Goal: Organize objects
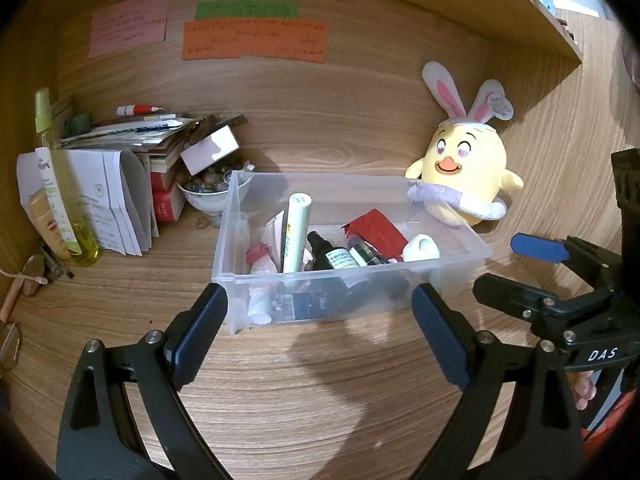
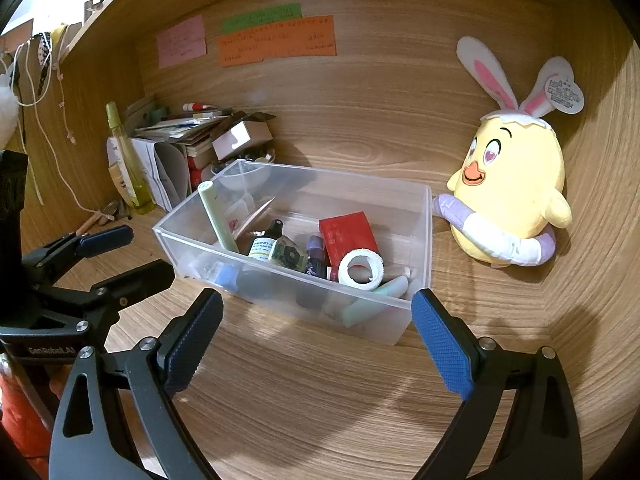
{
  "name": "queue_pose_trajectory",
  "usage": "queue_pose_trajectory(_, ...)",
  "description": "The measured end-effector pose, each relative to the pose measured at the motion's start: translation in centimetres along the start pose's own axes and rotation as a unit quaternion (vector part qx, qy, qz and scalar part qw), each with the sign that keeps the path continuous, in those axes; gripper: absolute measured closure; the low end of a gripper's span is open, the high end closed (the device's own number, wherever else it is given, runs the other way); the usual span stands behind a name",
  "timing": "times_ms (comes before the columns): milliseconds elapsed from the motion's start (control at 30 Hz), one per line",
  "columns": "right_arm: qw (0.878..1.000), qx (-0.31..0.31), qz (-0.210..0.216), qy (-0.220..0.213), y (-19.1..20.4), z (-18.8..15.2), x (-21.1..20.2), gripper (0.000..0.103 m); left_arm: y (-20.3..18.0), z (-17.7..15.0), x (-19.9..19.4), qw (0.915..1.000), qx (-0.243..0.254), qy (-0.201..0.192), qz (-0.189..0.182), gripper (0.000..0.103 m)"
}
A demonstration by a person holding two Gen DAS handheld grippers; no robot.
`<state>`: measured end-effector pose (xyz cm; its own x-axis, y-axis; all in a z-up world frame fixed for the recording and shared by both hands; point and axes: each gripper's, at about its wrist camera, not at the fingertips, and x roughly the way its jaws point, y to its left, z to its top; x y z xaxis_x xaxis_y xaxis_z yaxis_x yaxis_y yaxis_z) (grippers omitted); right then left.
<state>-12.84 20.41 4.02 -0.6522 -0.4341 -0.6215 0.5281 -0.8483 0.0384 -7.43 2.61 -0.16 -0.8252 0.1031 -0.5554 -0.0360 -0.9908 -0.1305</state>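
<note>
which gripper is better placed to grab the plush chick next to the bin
Probably the right gripper: it is open and empty, and the plush chick sits on its side, past the clear bin's right end. The left gripper, also open, faces the bin's middle.

Left gripper (image 1: 320,328): jaws spread wide, nothing between blue pads (image 1: 200,332), pointing forward and slightly down, hovering above wooden surface. Right gripper (image 2: 318,334): jaws also wide apart, empty, textured blue pads (image 2: 442,344) facing inward, same forward-down tilt. Both grippers side by side, near each other, not touching. Each visible in other's camera, from side. Fingertips of person (image 1: 584,392) partly seen under right gripper body.
</note>
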Motion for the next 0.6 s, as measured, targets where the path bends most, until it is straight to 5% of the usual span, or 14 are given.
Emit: queue_pose_trajectory(600,1.0,0.001,0.001,0.0,-0.01,-0.04,0.07,0.008,-0.09,0.03,0.6,0.9998,-0.002,0.017,-0.01,0.008)
